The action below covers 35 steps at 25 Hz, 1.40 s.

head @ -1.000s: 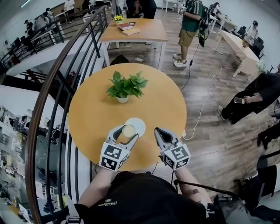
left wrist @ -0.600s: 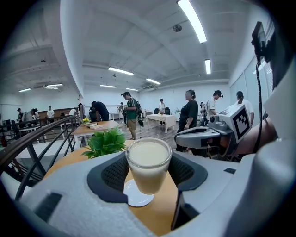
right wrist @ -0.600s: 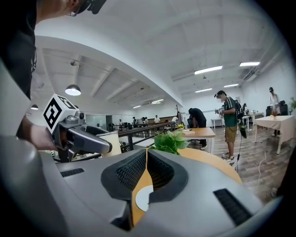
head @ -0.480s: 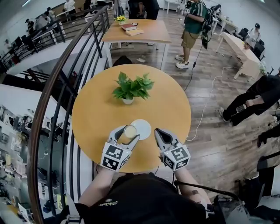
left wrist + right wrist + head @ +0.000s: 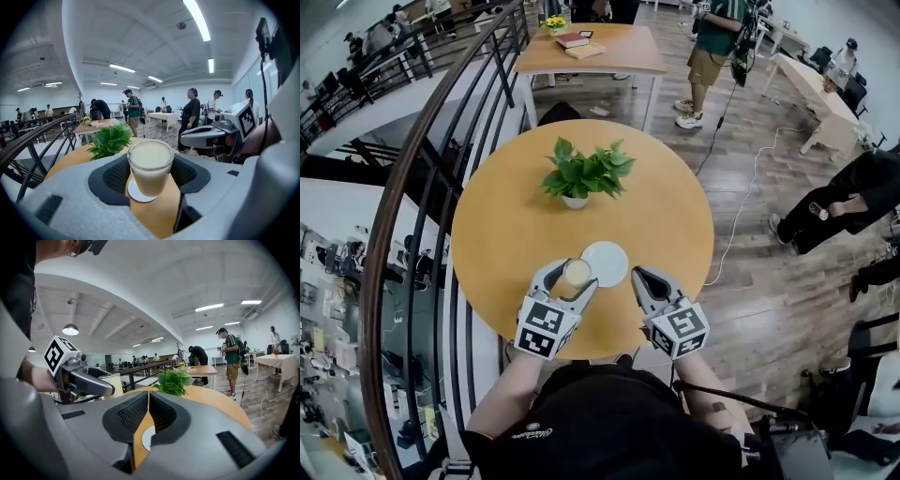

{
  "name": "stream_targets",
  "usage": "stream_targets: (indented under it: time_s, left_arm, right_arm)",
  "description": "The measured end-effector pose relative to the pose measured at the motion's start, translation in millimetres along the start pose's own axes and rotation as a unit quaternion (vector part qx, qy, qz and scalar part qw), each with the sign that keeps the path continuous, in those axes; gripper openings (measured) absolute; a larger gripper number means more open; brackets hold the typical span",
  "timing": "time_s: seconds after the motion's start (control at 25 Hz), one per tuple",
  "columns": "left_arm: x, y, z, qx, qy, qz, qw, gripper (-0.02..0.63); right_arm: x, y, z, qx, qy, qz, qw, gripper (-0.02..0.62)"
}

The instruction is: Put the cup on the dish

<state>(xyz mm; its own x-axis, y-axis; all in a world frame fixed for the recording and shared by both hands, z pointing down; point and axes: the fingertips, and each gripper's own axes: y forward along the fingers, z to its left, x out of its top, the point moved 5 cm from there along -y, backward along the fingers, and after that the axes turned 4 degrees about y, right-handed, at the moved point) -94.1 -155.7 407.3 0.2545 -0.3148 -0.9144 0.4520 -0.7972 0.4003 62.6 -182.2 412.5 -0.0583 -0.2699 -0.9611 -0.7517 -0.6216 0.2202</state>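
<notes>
Head view, table [image 5: 502, 225] read as a clock face with 12 o'clock away from the person.

1. Left gripper [image 5: 569, 281]: positioned near the table's 6 o'clock edge, just left of centre. Its jaws point toward 1 o'clock. They stand wide apart and are closed on the cup [image 5: 151, 168], with one ribbed pad against each side of the glass wall.

2. Cup: a clear glass tumbler filled almost to the rim with a pale, creamy liquid. The long axis is vertical and the cup is upright, with the mouth up and the base down. It is located at the 9 o'clock rim of the dish [image 5: 607, 264]. In the left gripper view the base overlaps the dish. It cannot be determined whether the base rests on the dish or is held just above it.

3. Dish: small, round and white. It lies flat on the table between the two grippers' tips.

4. Right gripper [image 5: 639, 277]: positioned at the dish's 4 o'clock, just beside it, pointing toward 11 o'clock. The jaws are closed tip to tip with nothing between them.

5. Plant [image 5: 581, 172]: a potted plant standing toward 12 o'clock from the dish, well apart from it.
</notes>
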Motion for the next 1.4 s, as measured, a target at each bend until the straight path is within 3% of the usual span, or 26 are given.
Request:
stream_targets:
  time_s: [0.36, 0.68, 0.88, 1.4]
  left_arm:
    - [-22, 14, -1, -0.020, -0.012, 0.028, 0.9993, 0.266]
    - [-56, 26, -11, -0.031, -0.025, 0.059, 0.9975, 0.265]
    - [-80, 40, -10, -0.030, -0.033, 0.076, 0.9961, 0.266]
    - [-112, 78, -9, -0.054, -0.051, 0.100, 0.9922, 0.265]
  right_arm:
    - [-26, 2, -9, -0.014, 0.029, 0.028, 0.999, -0.003]
    - [-83, -7, -7, -0.019, 0.071, 0.085, 0.994, -0.003]
    - [-109, -2, -5, -0.008, 0.072, 0.110, 0.991, -0.003]
    - [-133, 0, -15, -0.020, 0.089, 0.133, 0.987, -0.003]
